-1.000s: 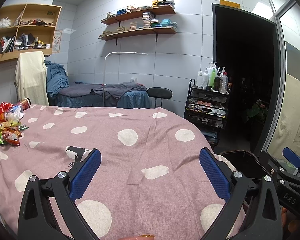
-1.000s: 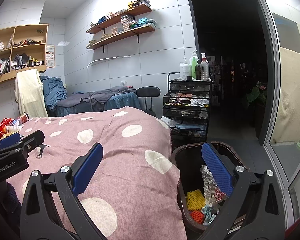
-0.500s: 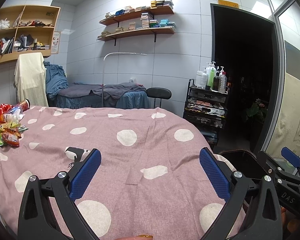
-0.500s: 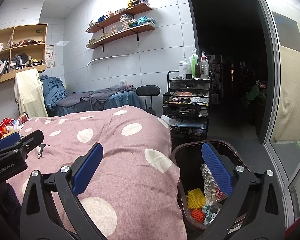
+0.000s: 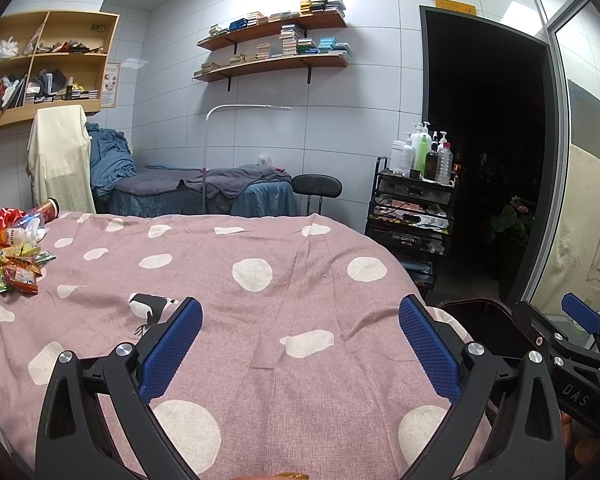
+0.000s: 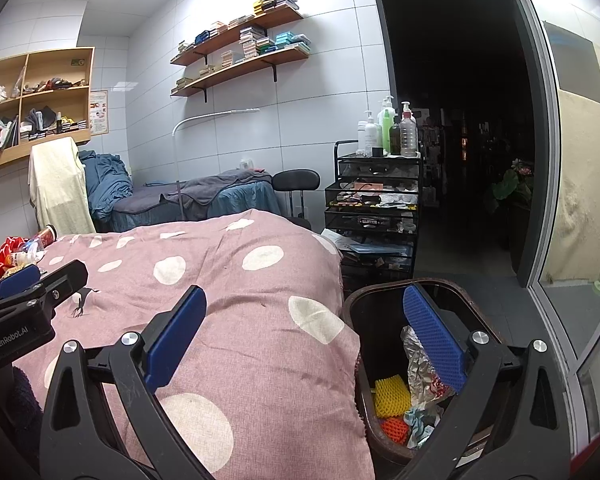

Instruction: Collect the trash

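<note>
Trash pile [image 5: 14,248]: wrappers and a bottle heaped at the far left edge of the bed, well apart from both tools.
Bin [image 6: 384,300]: dark, beside the bed's right edge, holding yellow [image 6: 392,396] and orange [image 6: 394,426] foam nets and crumpled foil [image 6: 418,364].
Left tool [image 5: 300,340]: spread wide, empty, above the polka-dot bedspread [image 5: 260,280].
Right tool [image 6: 304,332]: spread wide, empty, one blue pad over the bin, the other over the bedspread.
</note>
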### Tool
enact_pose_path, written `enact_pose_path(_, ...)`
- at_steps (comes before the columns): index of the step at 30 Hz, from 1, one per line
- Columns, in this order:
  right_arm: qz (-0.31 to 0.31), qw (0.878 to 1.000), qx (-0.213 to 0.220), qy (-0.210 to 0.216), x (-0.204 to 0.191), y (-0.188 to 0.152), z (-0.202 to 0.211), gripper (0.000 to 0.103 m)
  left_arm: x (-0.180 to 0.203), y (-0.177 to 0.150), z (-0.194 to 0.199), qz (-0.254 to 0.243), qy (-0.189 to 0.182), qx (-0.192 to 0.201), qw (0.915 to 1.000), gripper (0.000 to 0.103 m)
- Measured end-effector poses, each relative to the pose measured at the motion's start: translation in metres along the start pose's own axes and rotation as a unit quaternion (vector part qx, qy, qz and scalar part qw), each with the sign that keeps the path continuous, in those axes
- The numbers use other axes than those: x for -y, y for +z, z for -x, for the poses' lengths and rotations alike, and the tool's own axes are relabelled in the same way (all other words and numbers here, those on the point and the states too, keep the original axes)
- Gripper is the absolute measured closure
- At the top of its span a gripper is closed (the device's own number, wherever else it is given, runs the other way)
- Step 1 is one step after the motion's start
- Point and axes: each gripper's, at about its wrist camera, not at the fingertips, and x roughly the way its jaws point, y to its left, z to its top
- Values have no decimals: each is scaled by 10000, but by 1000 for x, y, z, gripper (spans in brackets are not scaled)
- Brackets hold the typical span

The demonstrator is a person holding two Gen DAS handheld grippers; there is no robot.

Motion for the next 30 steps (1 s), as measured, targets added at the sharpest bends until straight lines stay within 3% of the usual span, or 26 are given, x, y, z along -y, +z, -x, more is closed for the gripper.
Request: enact_pose_path(30, -67, 10000, -73, -4, -2, -4, -1, 5, -1, -4, -8, -36, -67, -95, 9999, 5)
